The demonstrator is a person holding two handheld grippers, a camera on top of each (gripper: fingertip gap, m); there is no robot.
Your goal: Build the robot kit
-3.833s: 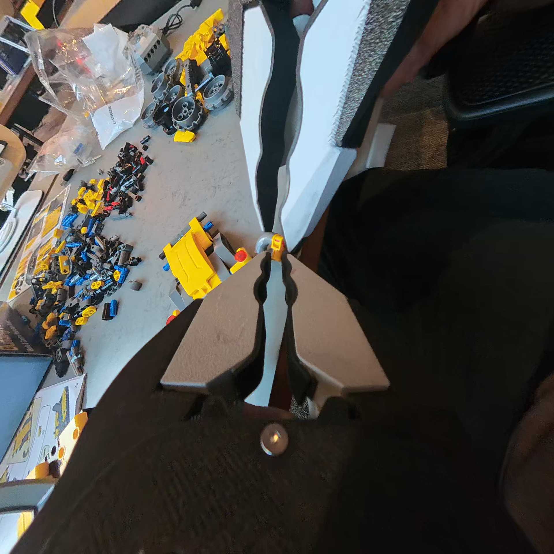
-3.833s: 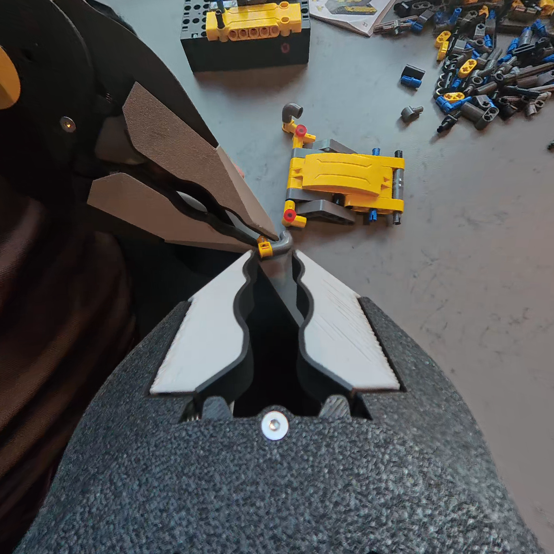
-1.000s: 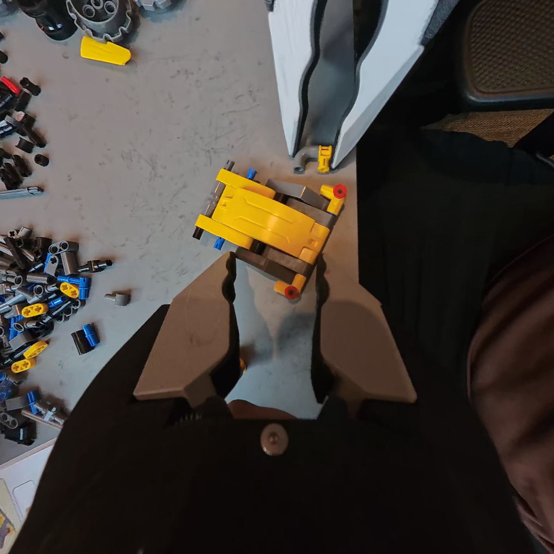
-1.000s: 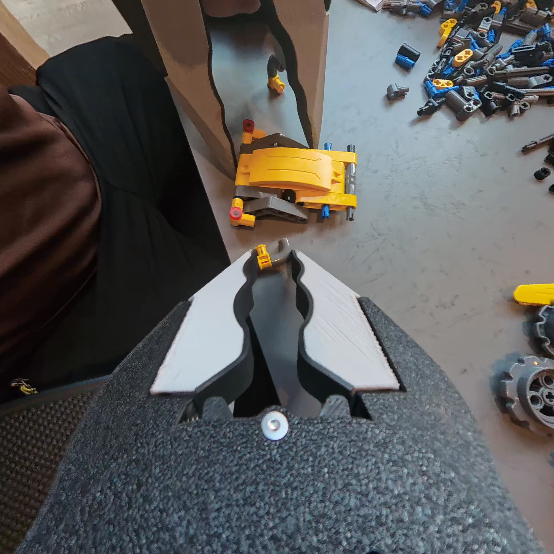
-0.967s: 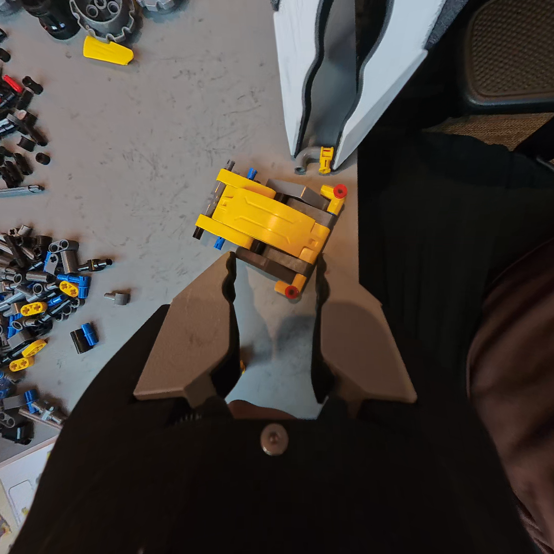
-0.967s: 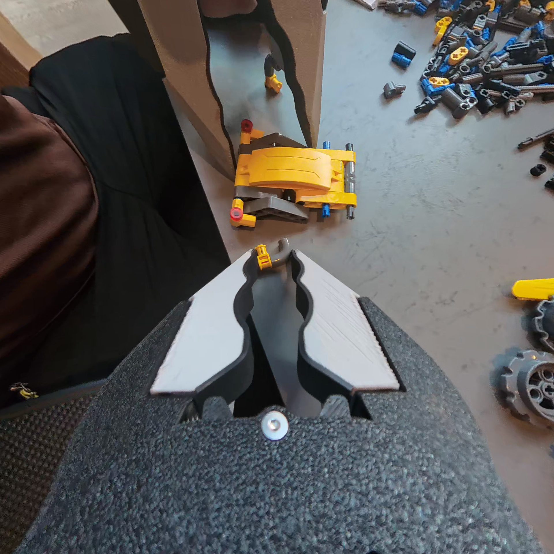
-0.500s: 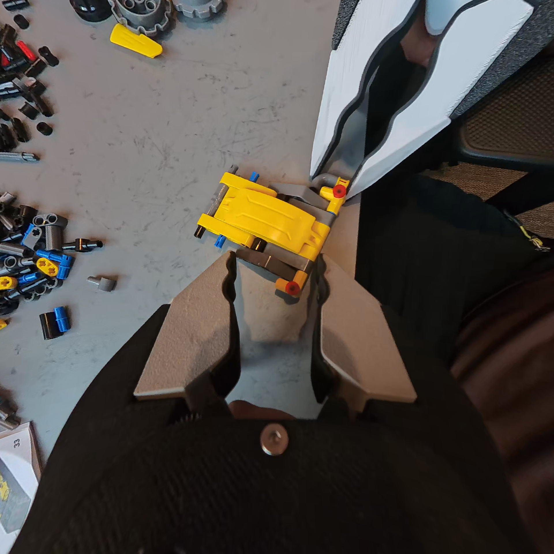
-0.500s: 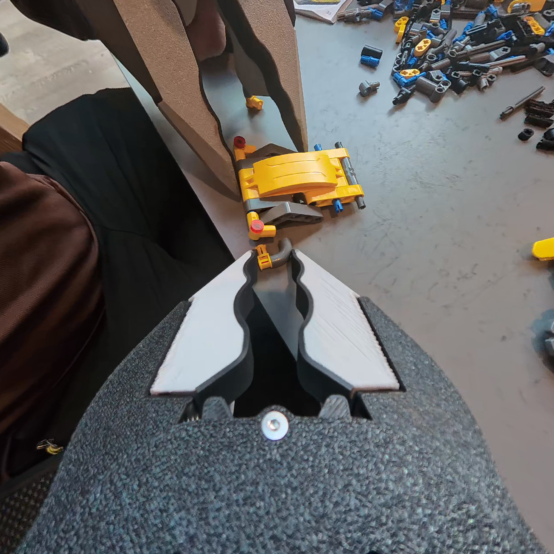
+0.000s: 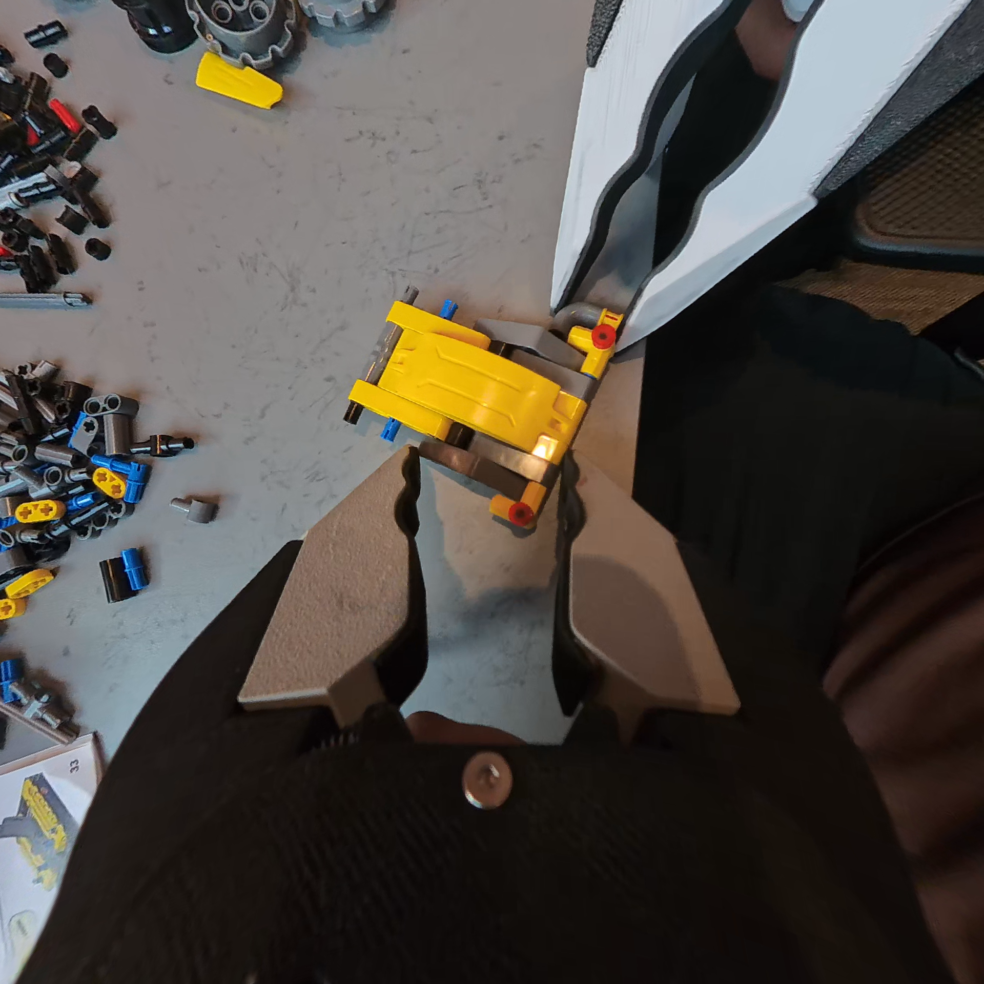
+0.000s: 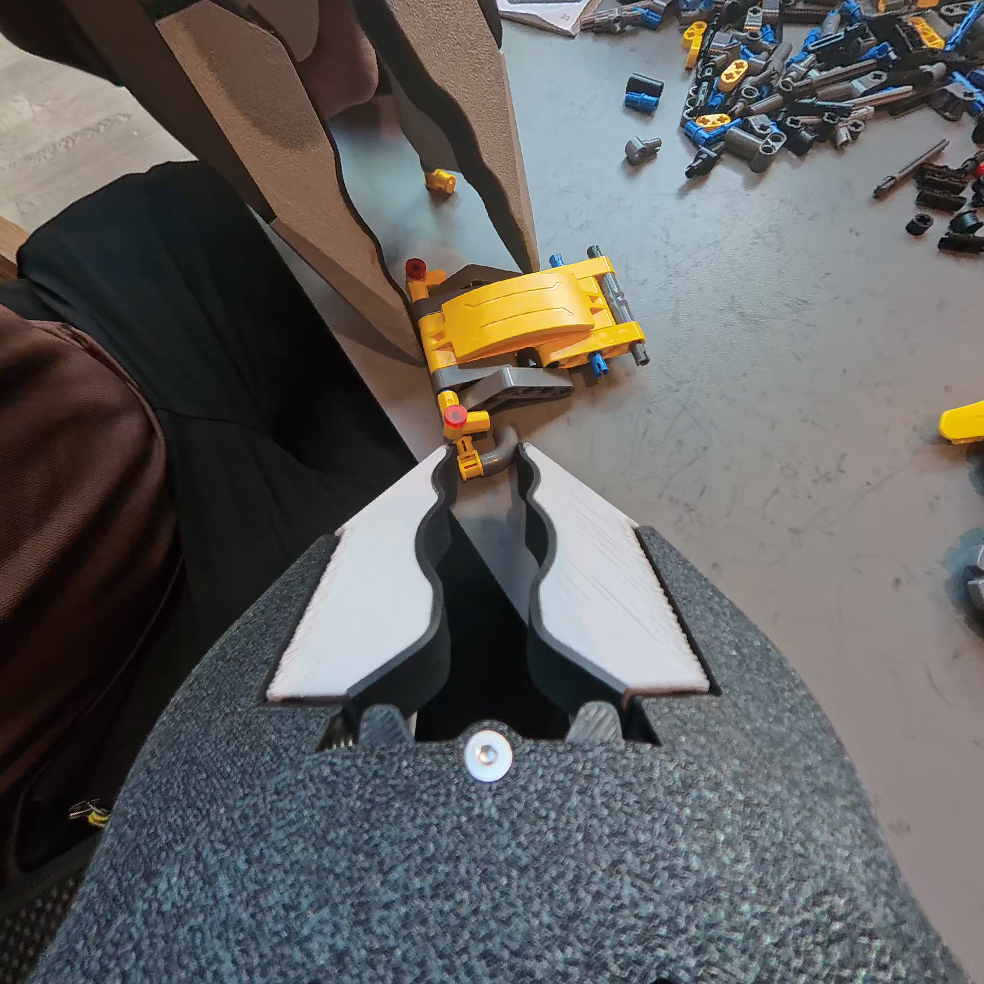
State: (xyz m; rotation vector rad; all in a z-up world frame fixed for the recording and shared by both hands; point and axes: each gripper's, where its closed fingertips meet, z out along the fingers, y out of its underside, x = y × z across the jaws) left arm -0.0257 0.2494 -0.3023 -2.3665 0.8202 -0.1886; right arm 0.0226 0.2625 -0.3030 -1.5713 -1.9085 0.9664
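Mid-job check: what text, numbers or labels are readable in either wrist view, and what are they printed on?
Instruction booklet page, lower left of the left wrist view: a small printed number beside a picture; I do not quote writing.
Booklet corner, top of the right wrist view: print too small to read.
Yellow model and loose parts: no writing visible.

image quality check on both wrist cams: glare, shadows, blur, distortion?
Left wrist view: bright glare spot on the yellow assembly, the left gripper shadows the table, edges bowed by the wide lens. Right wrist view: even light, sharp on the grey elbow piece in the right gripper; far loose parts pile softer.
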